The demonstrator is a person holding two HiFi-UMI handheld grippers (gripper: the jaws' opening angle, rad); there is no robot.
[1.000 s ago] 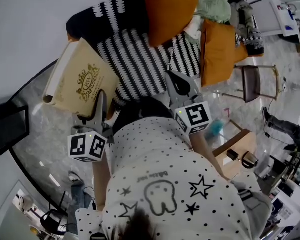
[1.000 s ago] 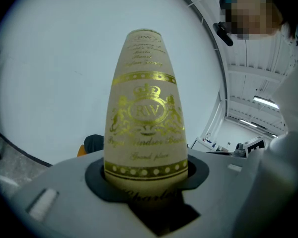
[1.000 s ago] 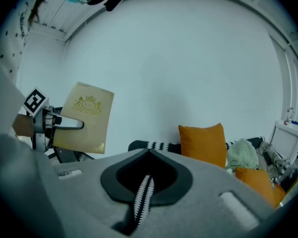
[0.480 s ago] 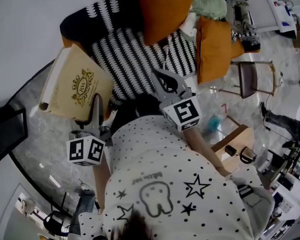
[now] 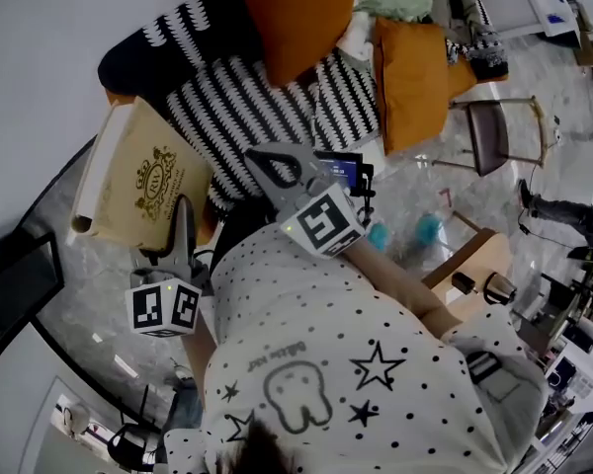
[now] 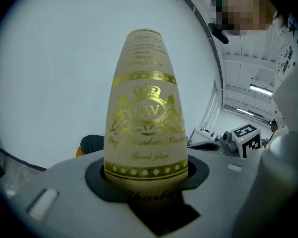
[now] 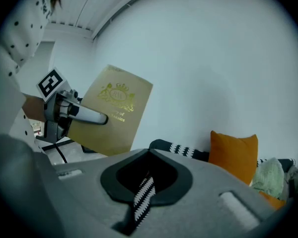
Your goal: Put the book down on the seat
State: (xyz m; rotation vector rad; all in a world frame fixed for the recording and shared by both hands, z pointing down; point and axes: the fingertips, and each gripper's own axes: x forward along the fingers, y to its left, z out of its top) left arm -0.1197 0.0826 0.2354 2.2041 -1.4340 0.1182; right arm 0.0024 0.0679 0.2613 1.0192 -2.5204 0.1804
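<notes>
- The book [image 5: 143,181], cream with gold print, hangs in the air just off the left edge of the seat [image 5: 267,97]. It is tilted and does not yet lie on the seat.
- The left gripper [image 5: 183,210] is clamped on the book's lower edge. In its own view the cover [image 6: 146,113] stands up between the jaws.
- The step in hand appears to be the carry toward the seat, and the put-down has not begun.
- The next move likely calls for swinging the book over the striped cushion, tipping it flat, lowering it until it rests, and only then letting the jaws part.
- The right gripper [image 5: 255,158] hovers over the seat's front edge. Its jaws are drawn together on nothing, and only a sliver of striped fabric shows through the slit.
- An orange cushion [image 5: 295,13] leans at the back of the seat, so the open stripes in front of it look like the landing spot.
- Writing: a gold crest carries the monogram "RW". The script under it seems to begin "Royal Windsor", and the rest is too blurred to read.
</notes>
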